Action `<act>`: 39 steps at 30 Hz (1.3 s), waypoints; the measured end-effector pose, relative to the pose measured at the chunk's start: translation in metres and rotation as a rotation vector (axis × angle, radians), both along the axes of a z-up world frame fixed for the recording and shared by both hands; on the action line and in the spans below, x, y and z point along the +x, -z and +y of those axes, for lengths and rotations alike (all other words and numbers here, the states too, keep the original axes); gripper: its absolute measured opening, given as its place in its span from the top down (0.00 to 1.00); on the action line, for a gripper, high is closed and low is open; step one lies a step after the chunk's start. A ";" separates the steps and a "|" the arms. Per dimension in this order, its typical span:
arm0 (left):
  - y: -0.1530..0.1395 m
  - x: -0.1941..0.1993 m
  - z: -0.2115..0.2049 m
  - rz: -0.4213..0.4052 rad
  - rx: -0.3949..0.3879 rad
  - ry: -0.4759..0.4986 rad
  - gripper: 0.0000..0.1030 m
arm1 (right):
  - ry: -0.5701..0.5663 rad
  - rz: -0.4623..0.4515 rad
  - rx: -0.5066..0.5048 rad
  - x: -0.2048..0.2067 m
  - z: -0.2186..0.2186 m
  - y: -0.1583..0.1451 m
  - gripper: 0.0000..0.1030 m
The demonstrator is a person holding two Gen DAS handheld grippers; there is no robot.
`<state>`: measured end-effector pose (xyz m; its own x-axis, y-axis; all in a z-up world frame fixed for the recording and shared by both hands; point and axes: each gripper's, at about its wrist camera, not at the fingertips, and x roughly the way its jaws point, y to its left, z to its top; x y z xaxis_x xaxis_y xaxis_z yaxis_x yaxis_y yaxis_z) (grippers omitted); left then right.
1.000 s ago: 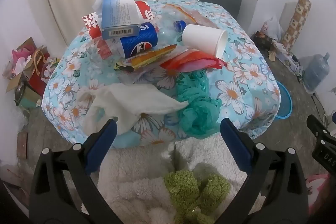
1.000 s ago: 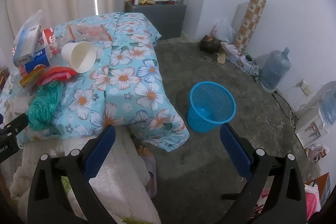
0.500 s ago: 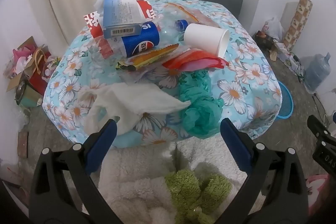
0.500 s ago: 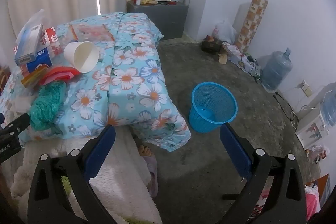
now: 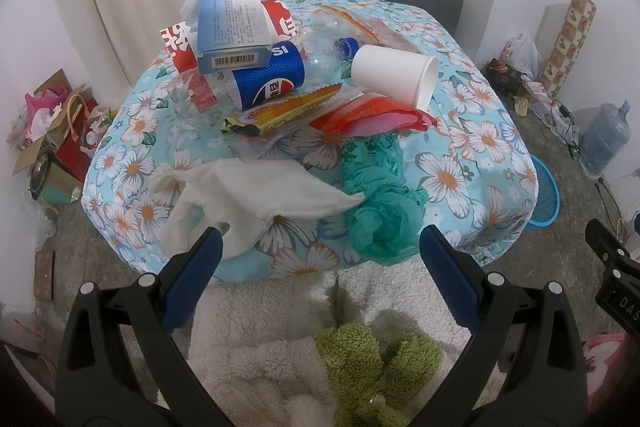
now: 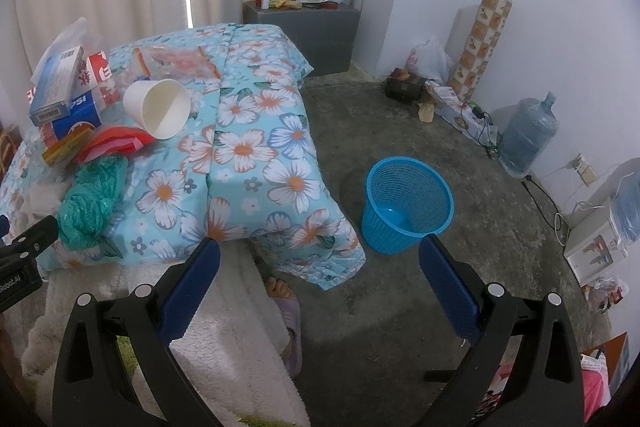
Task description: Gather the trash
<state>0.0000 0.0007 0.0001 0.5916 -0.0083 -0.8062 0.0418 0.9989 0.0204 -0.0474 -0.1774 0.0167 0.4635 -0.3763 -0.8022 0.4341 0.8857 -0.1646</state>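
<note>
Both cameras have drifted only a little since a second ago — the trash heap sits slightly lower in the left view and nothing on the table has shifted. Left gripper (image 5: 320,255) hangs wide open and empty, just short of the white cloth (image 5: 256,199) and the teal netting (image 5: 380,215) at the near edge of the floral tablecloth (image 5: 472,147). Behind them lie a red wrapper (image 5: 372,115), a yellow snack packet (image 5: 284,111), a Pepsi cup (image 5: 268,79) under a blue box (image 5: 232,27), and a white paper cup (image 5: 394,75) on its side, nothing showing inside. Right gripper (image 6: 320,255) is likewise spread wide, holding nothing. Blue basket (image 6: 408,205) stands on the floor beside the table — nothing visible inside it.
</note>
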 end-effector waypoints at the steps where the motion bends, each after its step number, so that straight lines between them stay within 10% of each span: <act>1: 0.000 0.000 0.000 0.000 0.000 0.000 0.08 | 0.000 0.000 0.001 0.000 -0.001 0.000 0.06; 39: 0.000 0.000 0.000 0.004 0.005 -0.003 0.08 | -0.001 -0.003 0.005 -0.001 0.001 -0.001 0.06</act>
<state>0.0004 0.0003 -0.0002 0.5883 -0.0025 -0.8087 0.0387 0.9989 0.0250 -0.0481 -0.1763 0.0174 0.4660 -0.3720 -0.8028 0.4336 0.8869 -0.1594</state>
